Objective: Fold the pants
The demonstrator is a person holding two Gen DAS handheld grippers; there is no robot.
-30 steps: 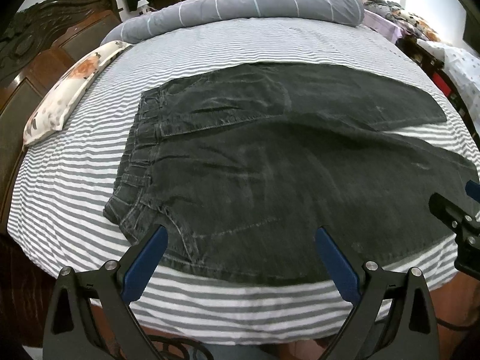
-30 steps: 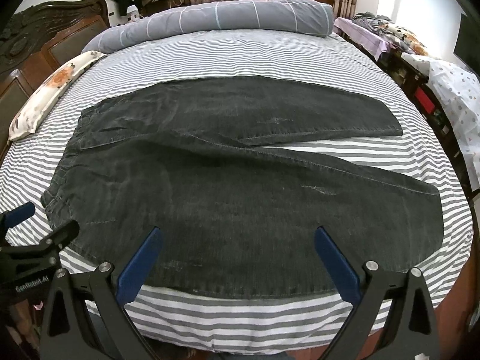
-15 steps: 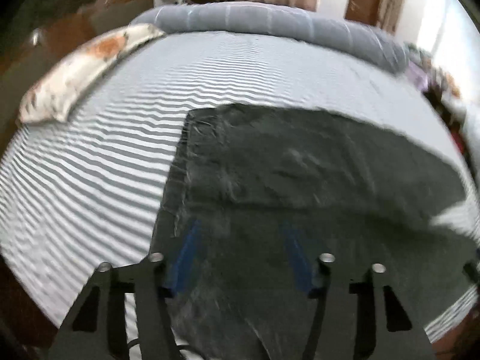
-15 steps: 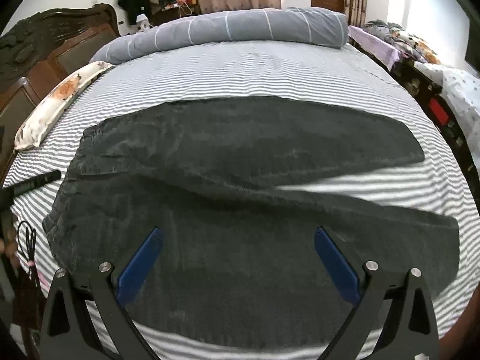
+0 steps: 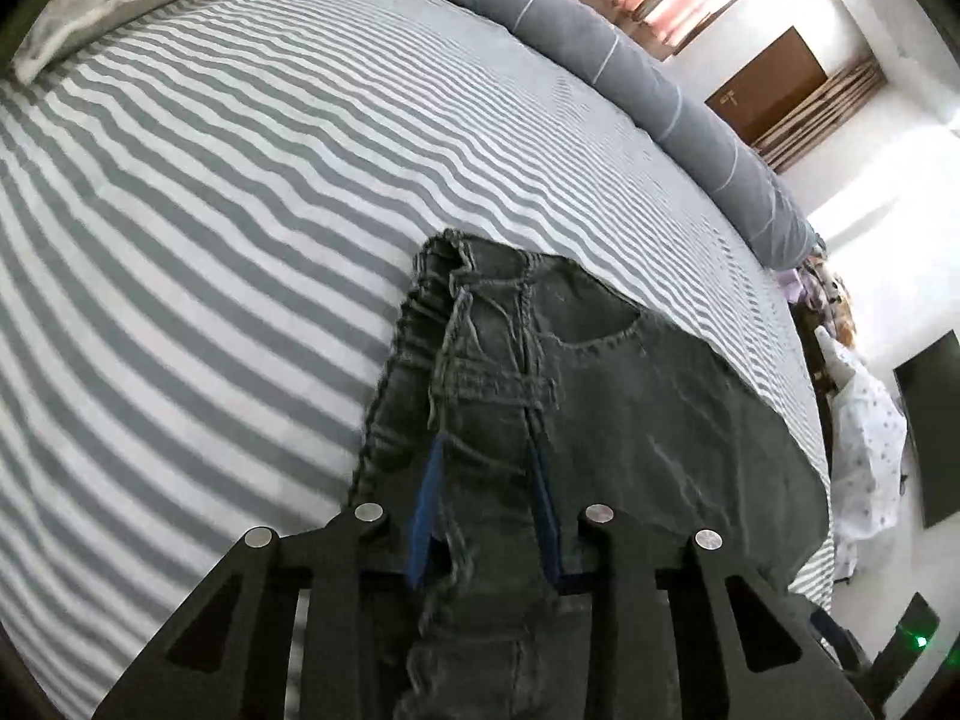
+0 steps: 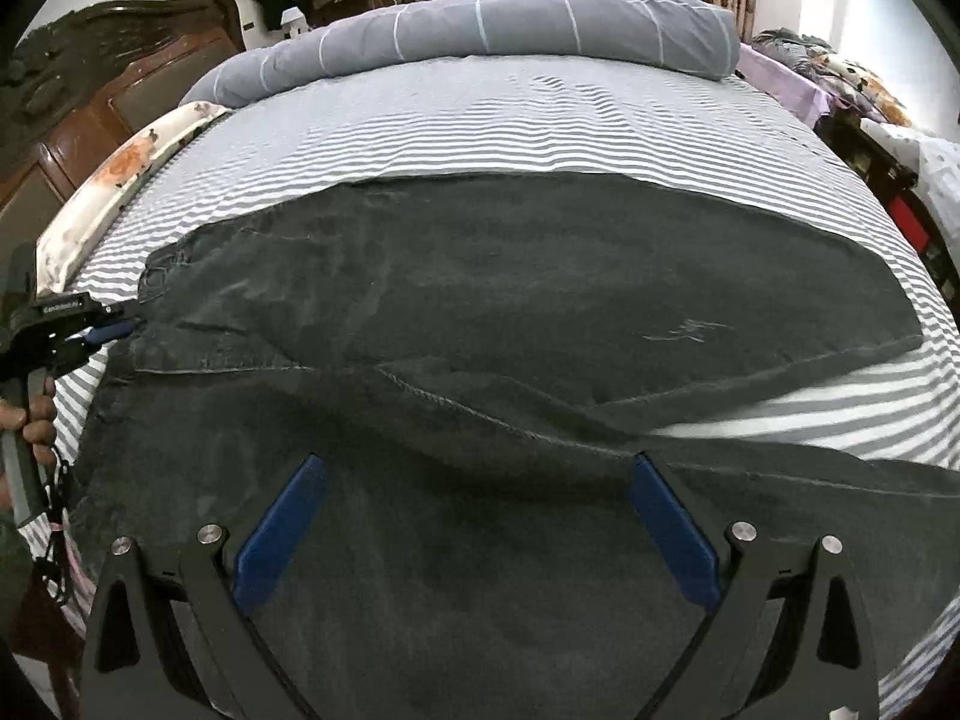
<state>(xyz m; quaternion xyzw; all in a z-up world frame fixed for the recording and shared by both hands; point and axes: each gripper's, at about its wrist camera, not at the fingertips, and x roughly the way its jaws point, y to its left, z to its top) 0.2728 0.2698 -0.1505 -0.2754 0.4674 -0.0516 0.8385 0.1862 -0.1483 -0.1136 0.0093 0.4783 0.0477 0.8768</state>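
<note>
Dark grey pants (image 6: 480, 312) lie spread flat on the striped bed (image 5: 210, 210), with both legs stretched across it toward the right edge. The waistband sits near the left edge of the bed, by the flowery pillow (image 6: 114, 180).

The left gripper (image 5: 486, 504) is at the waistband. Its blue fingers (image 5: 423, 510) are closing, and a bunched strip of the waistband runs between them (the cloth fills the gap from one blue pad to the other). A hand (image 6: 33, 420) holds its handle at the left edge of the bed.

The right gripper (image 6: 474, 516) hangs over the near leg of the pants. Its fingers (image 6: 279, 528) stand wide apart and grasp nothing.

A rolled grey blanket (image 6: 480, 30) lies along the far edge of the bed.
</note>
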